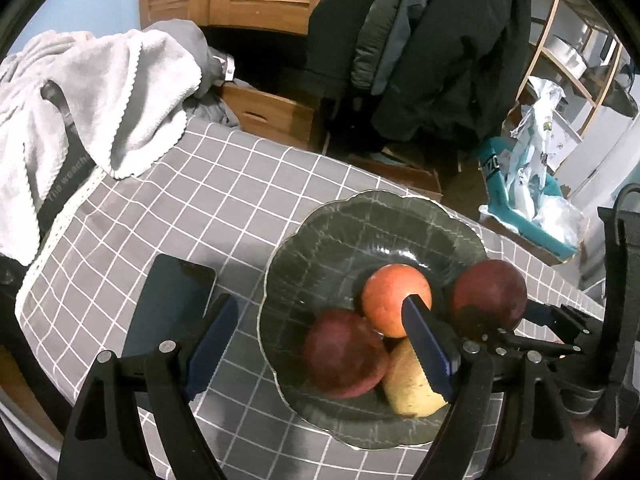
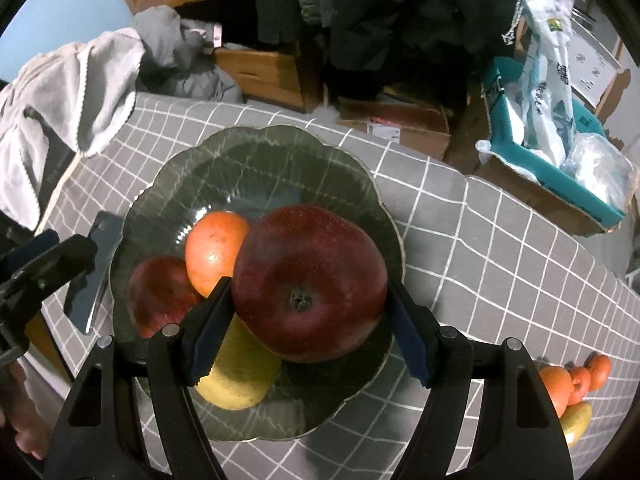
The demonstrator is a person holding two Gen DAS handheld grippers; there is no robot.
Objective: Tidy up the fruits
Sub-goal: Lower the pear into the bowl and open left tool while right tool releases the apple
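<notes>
The right gripper (image 2: 308, 320) held a big dark red apple (image 2: 310, 286) between its blue pads (image 2: 210, 326), jaws spread wide around it, above the green glass plate (image 2: 256, 152). On the plate lay an orange (image 2: 216, 250), a smaller red apple (image 2: 160, 294) and a yellow pear (image 2: 238, 376). The left gripper (image 1: 320, 344) hung open and empty over the plate's near edge, one finger beside a dark phone (image 1: 172, 300). The main risk, as I judged it, was the release: the apple was round and heavy, and set down on top of the pear or orange it could roll, knock a fruit or run over the shallow rim onto the checked cloth (image 2: 500, 248). The pads gripped it near its widest part, so a tilt could also let it slip early. The open left finger over the orange might get in the way. The right view alone showed more fruit waiting at the table's edge, small oranges (image 2: 576, 380) and a yellowish piece (image 2: 576, 420). The left view alone showed the apple (image 1: 490, 294) from the side, off the plate's right edge, though its height above the plate could not be told, and a grey towel (image 1: 100, 96) heaped at the far corner.
</notes>
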